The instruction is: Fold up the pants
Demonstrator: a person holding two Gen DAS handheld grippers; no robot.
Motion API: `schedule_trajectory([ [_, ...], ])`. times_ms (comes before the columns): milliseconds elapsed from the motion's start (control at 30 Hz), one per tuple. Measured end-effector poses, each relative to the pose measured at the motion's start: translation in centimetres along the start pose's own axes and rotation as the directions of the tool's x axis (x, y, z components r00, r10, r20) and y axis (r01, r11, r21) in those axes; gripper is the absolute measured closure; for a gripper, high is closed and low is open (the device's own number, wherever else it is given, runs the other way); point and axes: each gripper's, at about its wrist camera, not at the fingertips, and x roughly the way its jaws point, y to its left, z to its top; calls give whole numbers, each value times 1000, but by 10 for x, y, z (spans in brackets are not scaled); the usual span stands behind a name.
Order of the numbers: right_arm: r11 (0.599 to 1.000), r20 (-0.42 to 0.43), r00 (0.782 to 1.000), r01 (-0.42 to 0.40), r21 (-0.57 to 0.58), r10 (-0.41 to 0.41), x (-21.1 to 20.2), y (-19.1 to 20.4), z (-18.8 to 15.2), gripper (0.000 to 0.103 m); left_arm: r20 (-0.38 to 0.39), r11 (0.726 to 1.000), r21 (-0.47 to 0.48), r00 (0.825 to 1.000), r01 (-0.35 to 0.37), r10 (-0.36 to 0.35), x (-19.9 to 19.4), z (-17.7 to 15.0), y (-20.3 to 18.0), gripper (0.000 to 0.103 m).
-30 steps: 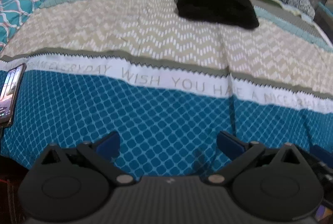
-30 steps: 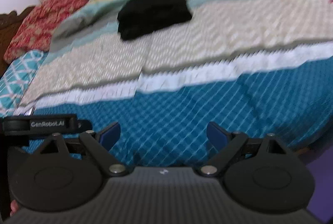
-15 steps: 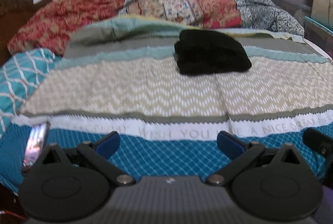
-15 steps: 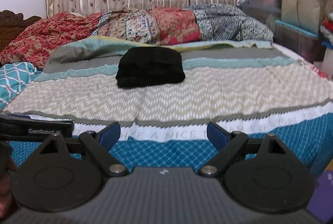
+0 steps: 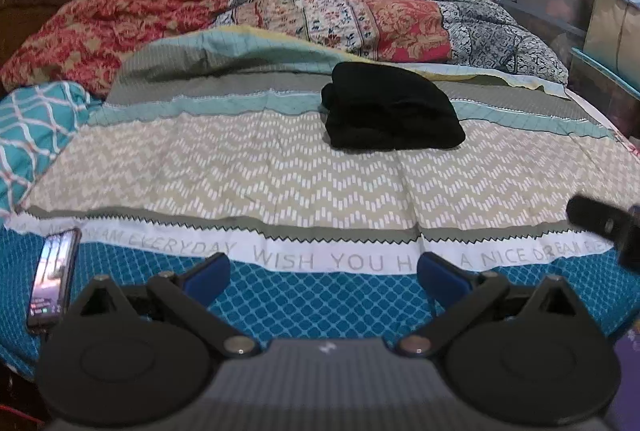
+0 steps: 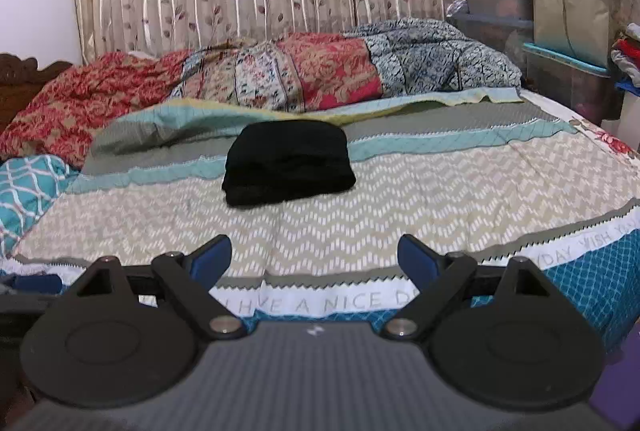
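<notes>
Black pants (image 5: 392, 109) (image 6: 289, 163) lie folded into a compact bundle on the far part of the bedspread (image 5: 240, 171), across the grey and teal stripes. My left gripper (image 5: 322, 273) hangs open over the near blue edge of the bed, well short of the pants, with nothing between its blue pads. In the right wrist view my right gripper (image 6: 314, 259) is also open and empty, over the band of printed words, far from the bundle. Part of the right gripper's body shows at the right edge of the left wrist view.
A phone (image 5: 52, 287) lies on the blue part of the bedspread (image 6: 460, 183) at the near left. Patterned quilts and pillows (image 5: 320, 15) are heaped along the headboard end. Storage boxes (image 6: 560, 31) are stacked to the right of the bed, with a curtain behind.
Both views have tilted upward from the near bedspread to take in the whole bed, the curtain and the boxes. The pants have not moved. Both grippers stay open.
</notes>
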Motion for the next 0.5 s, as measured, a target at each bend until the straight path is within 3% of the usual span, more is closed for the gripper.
schedule_trajectory([
  [267,1000,-34,999,-14,2,14,2,7,-5,11,-2,999,-5,999,-38,38,1,0,8,0],
  [500,1000,-51,998,-25,11,26,1,7,-8,11,-55,997,5,995,-82,82,10,-1,8,0],
])
